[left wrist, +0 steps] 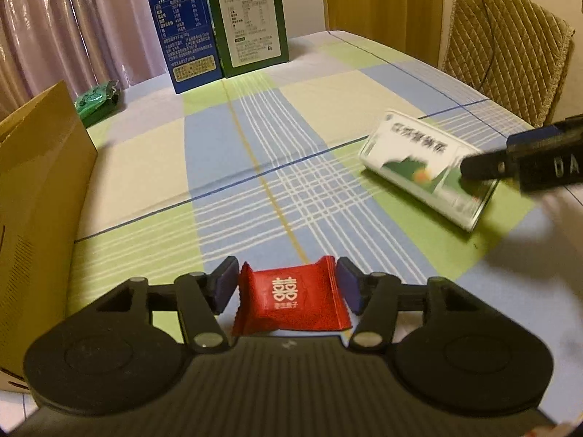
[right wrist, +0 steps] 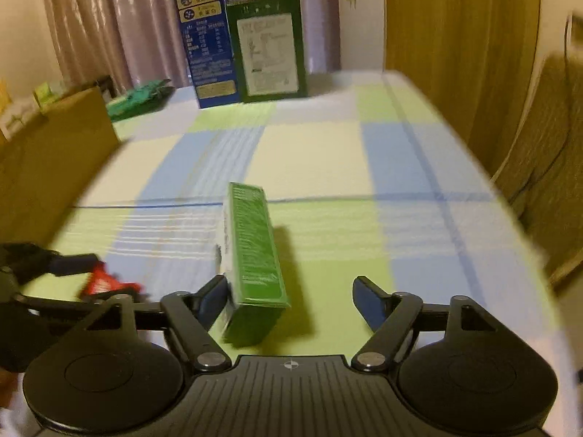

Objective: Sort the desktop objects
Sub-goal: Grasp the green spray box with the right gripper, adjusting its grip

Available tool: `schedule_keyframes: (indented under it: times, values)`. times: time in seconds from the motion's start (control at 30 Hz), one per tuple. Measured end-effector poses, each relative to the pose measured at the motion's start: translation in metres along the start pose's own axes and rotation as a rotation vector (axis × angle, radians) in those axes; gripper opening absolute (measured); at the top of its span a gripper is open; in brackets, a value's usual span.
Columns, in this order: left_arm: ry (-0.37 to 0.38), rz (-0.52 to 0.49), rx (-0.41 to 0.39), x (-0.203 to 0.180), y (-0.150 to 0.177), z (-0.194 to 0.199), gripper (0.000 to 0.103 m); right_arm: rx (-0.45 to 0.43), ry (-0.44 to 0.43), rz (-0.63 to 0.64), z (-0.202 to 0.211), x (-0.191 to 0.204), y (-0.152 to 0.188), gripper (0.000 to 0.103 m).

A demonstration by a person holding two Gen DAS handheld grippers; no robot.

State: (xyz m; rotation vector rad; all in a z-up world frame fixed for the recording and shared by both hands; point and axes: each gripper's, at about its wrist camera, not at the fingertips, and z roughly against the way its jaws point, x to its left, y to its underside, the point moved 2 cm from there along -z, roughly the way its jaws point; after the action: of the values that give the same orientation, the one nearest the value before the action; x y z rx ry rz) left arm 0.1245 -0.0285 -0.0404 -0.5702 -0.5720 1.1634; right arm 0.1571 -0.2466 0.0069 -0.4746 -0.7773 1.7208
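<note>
A red candy packet point(left wrist: 291, 298) with a white double-happiness sign lies flat on the checked tablecloth point(left wrist: 291, 127). My left gripper point(left wrist: 288, 284) is open around it, its blue pads point(left wrist: 227, 286) close beside the packet's two ends. A white-and-green medicine box point(right wrist: 255, 244) stands on its long edge between the fingers of my open right gripper point(right wrist: 291, 284). The box leans by the left finger, and the right finger stands well clear. From the left wrist, the same box point(left wrist: 419, 156) is blurred, beside the right gripper point(left wrist: 488, 156). In the right wrist view the left gripper point(right wrist: 73, 266) and red packet point(right wrist: 105, 284) show at the left edge.
An open brown cardboard box point(left wrist: 40, 189) stands along the table's left side. A tall blue milk carton point(left wrist: 182, 25) and a green carton point(left wrist: 251, 25) stand at the far edge, with a green packet point(left wrist: 96, 102) left of them. A quilted chair point(left wrist: 510, 43) is at the right.
</note>
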Motion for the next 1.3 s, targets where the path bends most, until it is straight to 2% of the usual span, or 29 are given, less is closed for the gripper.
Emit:
schedule_keyframes:
  times: [0.2,0.37,0.53,0.63,0.77,0.8,1.03,1.3]
  values:
    - [-0.001,0.026,-0.02,0.005,0.004,0.009,0.071,0.002,-0.035,-0.127,0.0,-0.018,-0.002,0.072]
    - [-0.006,0.042,0.007,0.01,0.006,0.006,0.074,-0.002,-0.051,-0.003,-0.001,0.0,0.0,0.074]
    - [0.01,0.076,0.04,0.009,0.009,0.001,0.073,0.006,-0.037,0.022,-0.007,0.003,0.002,0.077]
    - [0.011,0.087,0.054,0.009,0.011,-0.004,0.071,0.008,-0.023,0.026,-0.008,0.002,0.004,0.078]
    - [0.01,0.084,0.043,0.009,0.009,-0.004,0.048,0.008,-0.026,0.042,-0.008,0.003,0.004,0.08]
    - [-0.004,0.069,0.042,0.008,0.008,-0.004,0.047,0.005,-0.024,0.053,-0.009,0.004,0.004,0.08]
    - [-0.006,0.067,0.041,0.008,0.005,-0.004,0.045,-0.005,-0.027,0.161,-0.012,0.014,0.006,0.081]
    - [-0.002,0.057,0.031,0.006,0.001,-0.003,0.045,0.02,-0.031,0.207,-0.022,0.02,0.01,0.081]
